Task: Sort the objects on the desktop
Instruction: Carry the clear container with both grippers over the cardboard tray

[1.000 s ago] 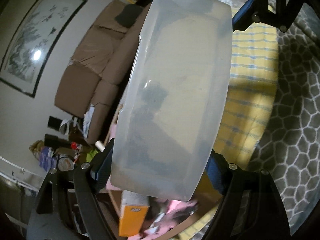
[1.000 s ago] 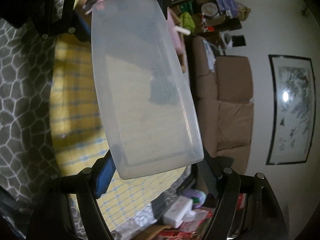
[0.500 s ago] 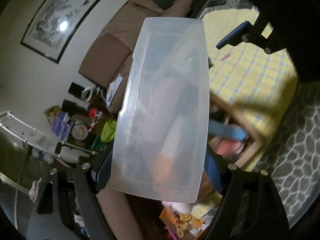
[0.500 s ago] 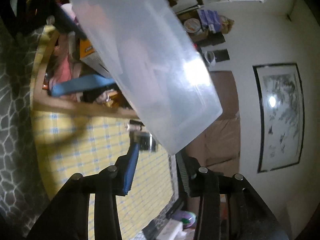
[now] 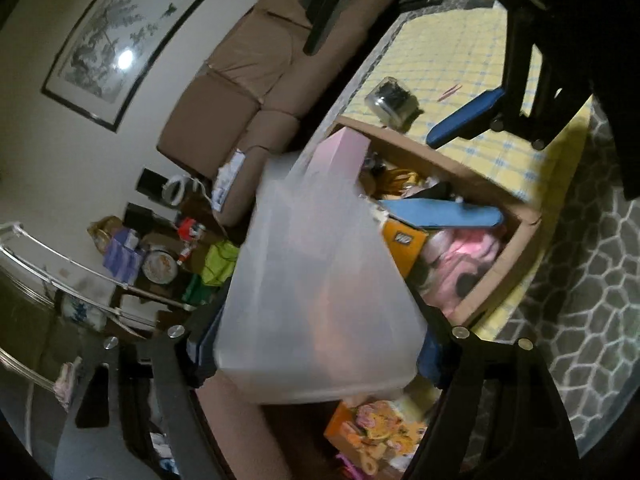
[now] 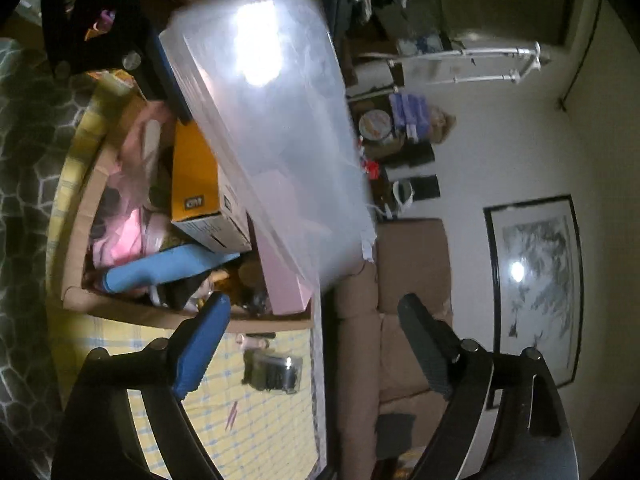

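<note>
A translucent plastic box (image 5: 320, 280) sits between the fingers of my left gripper (image 5: 320, 354). The pads press its sides while the jaws are closing. The same box (image 6: 280, 140) shows in the right wrist view, tilted over an open cardboard carton (image 6: 80, 208). My right gripper (image 6: 316, 320) stands apart from it. Its jaws are opening and nothing is between them. From the left wrist view the right gripper's blue pad (image 5: 468, 120) hangs over the yellow checked cloth (image 5: 460, 60). The carton (image 5: 500, 264) holds an orange box (image 5: 402, 246), a blue object (image 5: 440, 216) and pink cloth (image 5: 460, 264).
A small clear case with a dark object (image 6: 274, 372) lies on the yellow cloth beside the carton. A pink flat box (image 6: 280, 280) leans in the carton. A brown sofa (image 5: 240, 92) stands behind. Grey honeycomb fabric (image 5: 580, 320) borders the cloth. Clutter lines the far wall.
The right gripper let go of the translucent box and drew back. The left gripper swung the box away from the cloth to over the carton, which has come into view.
</note>
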`<state>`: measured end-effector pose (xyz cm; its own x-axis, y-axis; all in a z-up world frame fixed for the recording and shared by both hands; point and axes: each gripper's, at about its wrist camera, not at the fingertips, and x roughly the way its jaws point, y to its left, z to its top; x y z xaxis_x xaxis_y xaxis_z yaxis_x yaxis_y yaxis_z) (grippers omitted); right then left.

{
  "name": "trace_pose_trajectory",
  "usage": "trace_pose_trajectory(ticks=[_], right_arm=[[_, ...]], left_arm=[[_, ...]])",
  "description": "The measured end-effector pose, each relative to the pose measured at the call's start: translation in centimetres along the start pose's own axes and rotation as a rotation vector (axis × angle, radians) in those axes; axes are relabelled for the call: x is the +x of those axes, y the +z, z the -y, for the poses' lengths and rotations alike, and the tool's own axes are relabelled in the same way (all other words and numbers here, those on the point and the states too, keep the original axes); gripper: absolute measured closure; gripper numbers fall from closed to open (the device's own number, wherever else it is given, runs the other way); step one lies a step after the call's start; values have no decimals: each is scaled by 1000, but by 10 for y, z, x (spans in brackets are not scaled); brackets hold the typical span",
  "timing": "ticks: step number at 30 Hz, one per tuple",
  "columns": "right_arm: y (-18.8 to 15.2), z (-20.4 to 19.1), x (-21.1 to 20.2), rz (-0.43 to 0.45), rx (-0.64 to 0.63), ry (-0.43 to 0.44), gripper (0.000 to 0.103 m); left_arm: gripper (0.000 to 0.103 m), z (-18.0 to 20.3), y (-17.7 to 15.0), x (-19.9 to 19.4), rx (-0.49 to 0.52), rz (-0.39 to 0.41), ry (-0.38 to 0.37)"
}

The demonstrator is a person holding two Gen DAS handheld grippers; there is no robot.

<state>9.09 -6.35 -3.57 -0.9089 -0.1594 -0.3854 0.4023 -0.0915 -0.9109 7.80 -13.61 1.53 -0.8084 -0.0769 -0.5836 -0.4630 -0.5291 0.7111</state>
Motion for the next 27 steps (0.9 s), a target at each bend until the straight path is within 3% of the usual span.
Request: trace_pose_trajectory(ticks=[2,6,8,10,12,13,15,17,20,24,27], right_arm=[[-3,12,1,19,71,46,15],[-4,21,14,-35,177,121,10],[-7,18,24,-85,182,112,10],[-10,13,26,-66,199,148,10],[-12,19,29,-30,258,176,10],[-15,26,29,-6,316,168,10],[-31,58,38,55,550,215,10],[-49,91,50,89,807,245,10],[-72,121,63,105,1087,295,10],[-82,132,82,70,1289,461,10],[-81,122,107,-79,1313,541,10]], left_arm=[[32,0,9,-7,5,26,27],[32,-2,16,-2,-57,43,-2],[33,0,14,14,-77,-13,12],[33,-2,6,29,-91,-92,15],[33,-18,-4,37,-217,-100,-49],[33,-28,-10,38,-310,-85,-99],[33,-57,-31,40,-536,-59,-247],[33,-71,-43,38,-614,-31,-290],[33,-82,-52,50,-715,-36,-355],[33,-73,-52,85,-784,-171,-444],[29,-62,-42,96,-788,-240,-406]])
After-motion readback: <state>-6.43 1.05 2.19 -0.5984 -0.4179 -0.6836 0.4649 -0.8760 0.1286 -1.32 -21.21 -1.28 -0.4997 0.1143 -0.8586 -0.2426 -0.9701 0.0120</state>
